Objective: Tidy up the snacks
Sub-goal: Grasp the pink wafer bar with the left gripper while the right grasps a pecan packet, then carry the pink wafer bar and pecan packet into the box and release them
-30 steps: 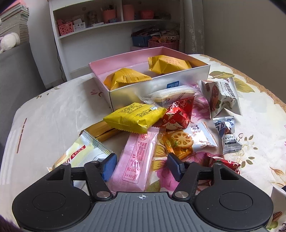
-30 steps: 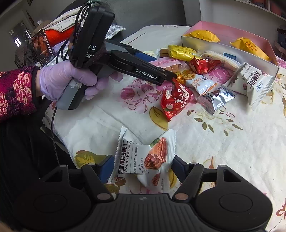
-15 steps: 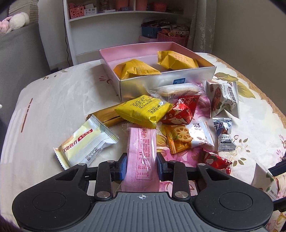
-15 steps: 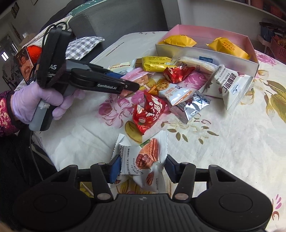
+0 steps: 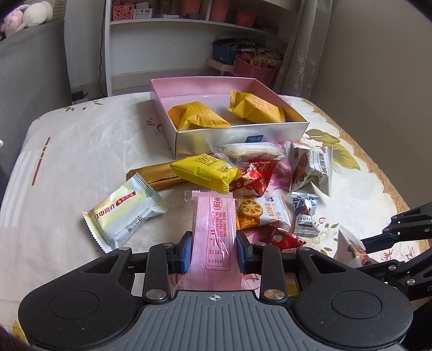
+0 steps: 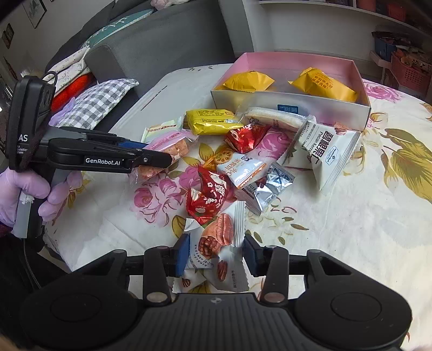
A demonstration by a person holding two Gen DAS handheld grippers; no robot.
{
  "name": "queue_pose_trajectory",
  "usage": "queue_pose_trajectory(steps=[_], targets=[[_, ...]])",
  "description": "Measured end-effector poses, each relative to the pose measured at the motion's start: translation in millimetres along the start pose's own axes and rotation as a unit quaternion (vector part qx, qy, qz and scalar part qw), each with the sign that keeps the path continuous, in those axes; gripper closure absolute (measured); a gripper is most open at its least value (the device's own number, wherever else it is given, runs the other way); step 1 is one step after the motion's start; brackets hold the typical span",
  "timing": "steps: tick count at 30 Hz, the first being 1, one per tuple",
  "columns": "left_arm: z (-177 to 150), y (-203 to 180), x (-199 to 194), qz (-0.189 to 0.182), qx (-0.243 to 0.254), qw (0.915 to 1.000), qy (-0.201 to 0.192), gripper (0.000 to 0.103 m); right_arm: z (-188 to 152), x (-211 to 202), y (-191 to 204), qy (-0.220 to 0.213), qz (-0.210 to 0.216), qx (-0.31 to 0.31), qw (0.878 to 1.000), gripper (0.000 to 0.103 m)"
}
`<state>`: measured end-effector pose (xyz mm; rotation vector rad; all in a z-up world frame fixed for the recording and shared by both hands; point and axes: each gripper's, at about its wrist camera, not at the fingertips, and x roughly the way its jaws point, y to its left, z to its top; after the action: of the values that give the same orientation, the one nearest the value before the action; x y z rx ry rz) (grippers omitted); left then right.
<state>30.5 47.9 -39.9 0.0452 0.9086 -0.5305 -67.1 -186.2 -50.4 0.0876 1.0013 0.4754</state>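
My left gripper (image 5: 214,249) is shut on a long pink snack packet (image 5: 214,229) and holds it just above the table; it also shows in the right wrist view (image 6: 167,147). My right gripper (image 6: 214,255) is shut on a white pecan-kernel packet (image 6: 216,243), lifted off the cloth. A pink-lined box (image 5: 237,135) with two orange packets (image 5: 197,116) stands at the back. Several loose snacks lie in front of it, among them a yellow packet (image 5: 206,171) and a red packet (image 6: 209,195).
A flowered cloth (image 6: 351,216) covers the table. A larger white pecan bag (image 6: 324,151) leans by the box. A white wafer packet (image 5: 125,213) lies at the left. A sofa with cushions (image 6: 100,105) and shelves (image 5: 189,24) stand behind.
My left gripper closed on the pink packet and lifted it. My right gripper closed on the pecan packet and raised it toward the pile.
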Motion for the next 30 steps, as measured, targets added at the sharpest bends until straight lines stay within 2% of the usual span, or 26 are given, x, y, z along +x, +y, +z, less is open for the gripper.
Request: queue_pose_trajectory(steps=[4, 16, 19, 26, 27, 28, 30], targets=[[2.7, -1.1, -10.5, -0.013, -0.007, 0.9998, -0.011, 0.074, 4.4, -5.3, -1.4, -0.009, 0.004, 0.009, 1.000, 0.079], [11.0, -5.9, -24.5, -0.032, -0.023, 0.9989, -0.027, 0.074, 23.6, -18.5, -10.9, -0.044, 0.002, 0.041, 0.998, 0.083], [14.7, -6.5, -25.8, -0.033, -0.027, 0.9986, -0.032, 0.074, 32.2, -25.0, -14.5, -0.060, 0.004, 0.052, 0.997, 0.089], [26.4, -6.7, -23.5, -0.030, -0.040, 0.9979, -0.041, 0.074, 52.4, -31.9, -25.7, -0.092, 0.002, 0.085, 0.992, 0.091], [28.4, -6.7, -23.2, -0.029, -0.042, 0.9978, -0.043, 0.074, 55.3, -32.3, -27.0, -0.097, 0.002, 0.089, 0.991, 0.094], [31.6, -6.7, -22.4, -0.027, -0.046, 0.9976, -0.045, 0.074, 59.0, -32.5, -28.5, -0.101, 0.002, 0.092, 0.991, 0.103], [38.1, -5.5, -19.9, -0.027, -0.059, 0.9968, -0.047, 0.074, 67.2, -35.1, -32.6, -0.115, 0.001, 0.104, 0.988, 0.103]])
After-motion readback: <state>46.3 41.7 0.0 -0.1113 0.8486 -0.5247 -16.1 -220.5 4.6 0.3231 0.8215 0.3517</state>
